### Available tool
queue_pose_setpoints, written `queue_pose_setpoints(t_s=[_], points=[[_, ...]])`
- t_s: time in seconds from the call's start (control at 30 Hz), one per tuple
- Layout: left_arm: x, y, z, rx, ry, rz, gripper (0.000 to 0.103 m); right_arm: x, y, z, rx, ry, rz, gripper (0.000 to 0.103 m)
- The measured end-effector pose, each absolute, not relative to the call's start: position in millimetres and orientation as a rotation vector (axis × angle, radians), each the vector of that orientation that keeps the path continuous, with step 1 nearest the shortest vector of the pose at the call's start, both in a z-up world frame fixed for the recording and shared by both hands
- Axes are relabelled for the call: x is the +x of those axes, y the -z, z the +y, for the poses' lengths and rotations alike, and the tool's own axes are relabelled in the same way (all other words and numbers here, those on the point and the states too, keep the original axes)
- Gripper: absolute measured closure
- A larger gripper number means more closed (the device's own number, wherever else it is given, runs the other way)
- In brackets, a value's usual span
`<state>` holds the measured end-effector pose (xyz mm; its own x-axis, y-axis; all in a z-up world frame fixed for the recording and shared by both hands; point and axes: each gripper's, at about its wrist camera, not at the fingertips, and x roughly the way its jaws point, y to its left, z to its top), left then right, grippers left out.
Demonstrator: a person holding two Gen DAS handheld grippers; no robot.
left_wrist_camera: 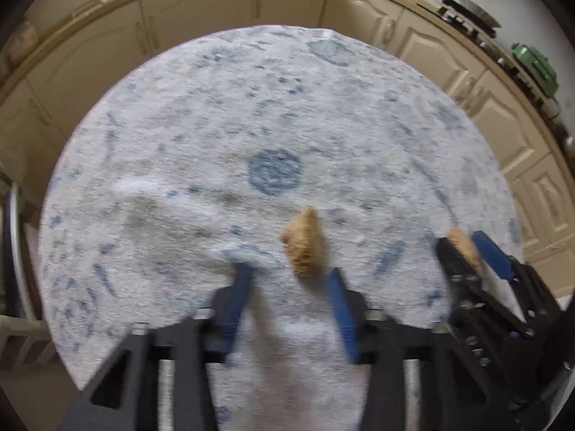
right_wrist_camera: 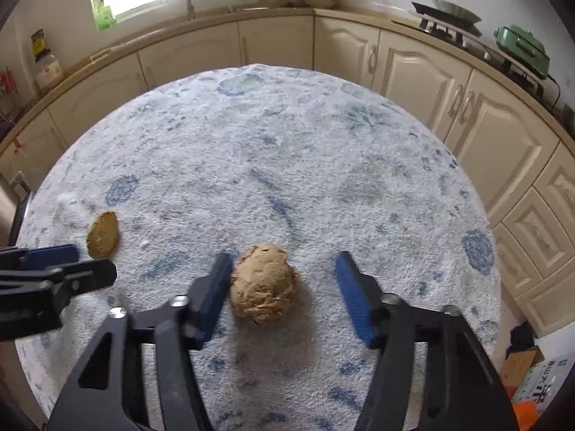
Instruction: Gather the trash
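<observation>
A round table under a white-and-blue towel cloth (right_wrist_camera: 287,151) carries two tan crumpled paper wads near its front edge. The right gripper (right_wrist_camera: 284,287) straddles the larger wad (right_wrist_camera: 264,282), unclenched; the left gripper (left_wrist_camera: 287,280), also released, frames the smaller wad (left_wrist_camera: 303,242). Both look light and crushable, best pinched across the middle.

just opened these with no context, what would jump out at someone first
Two crumpled brown paper wads on a round table covered in a white-and-blue mottled cloth. The larger wad lies between the right gripper's blue fingers, which are not pressed on both its sides; the smaller wad lies just ahead of the left gripper. Cream kitchen cabinets curve around behind the table.
</observation>
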<state>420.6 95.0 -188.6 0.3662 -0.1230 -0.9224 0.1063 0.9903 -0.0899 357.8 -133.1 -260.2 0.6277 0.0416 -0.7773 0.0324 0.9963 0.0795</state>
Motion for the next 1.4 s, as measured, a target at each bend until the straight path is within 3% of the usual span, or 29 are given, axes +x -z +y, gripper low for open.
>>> queue_pose_setpoints(t_s=[0.03, 0.07, 0.37, 0.47, 0.63, 0.7, 0.77, 0.83, 0.93, 1.13, 1.4], points=[[422, 189, 97, -0.012, 0.137, 1.194, 0.095, 358, 259, -134, 0.114, -0.031, 0.891, 0.072], [423, 189, 99, -0.028, 0.153, 1.208, 0.097, 358, 258, -135, 0.13, -0.037, 0.895, 0.073], [429, 187, 97, -0.056, 0.206, 1.239, 0.101, 359, 257, -137, 0.138, -0.047, 0.909, 0.073], [432, 189, 92, -0.022, 0.219, 1.264, 0.091, 358, 257, -138, 0.133, -0.05, 0.912, 0.073], [439, 188, 87, 0.011, 0.211, 1.236, 0.055, 358, 257, -139, 0.134, -0.051, 0.914, 0.073], [443, 189, 86, 0.014, 0.208, 1.226, 0.052, 358, 258, -139, 0.133, -0.05, 0.914, 0.073], [445, 191, 85, 0.015, 0.203, 1.2, 0.055, 359, 258, -139, 0.131, -0.053, 0.915, 0.072], [444, 193, 80, 0.068, 0.171, 1.161, 0.077, 360, 258, -139, 0.134, -0.056, 0.916, 0.072], [440, 194, 75, 0.08, 0.168, 1.148, 0.084, 360, 258, -139, 0.132, -0.058, 0.918, 0.073], [432, 190, 73, 0.085, 0.169, 1.142, 0.09, 361, 257, -138, 0.125, -0.047, 0.921, 0.073], [420, 173, 68, 0.108, 0.179, 1.11, 0.091, 357, 254, -143, 0.154, -0.038, 0.919, 0.073]])
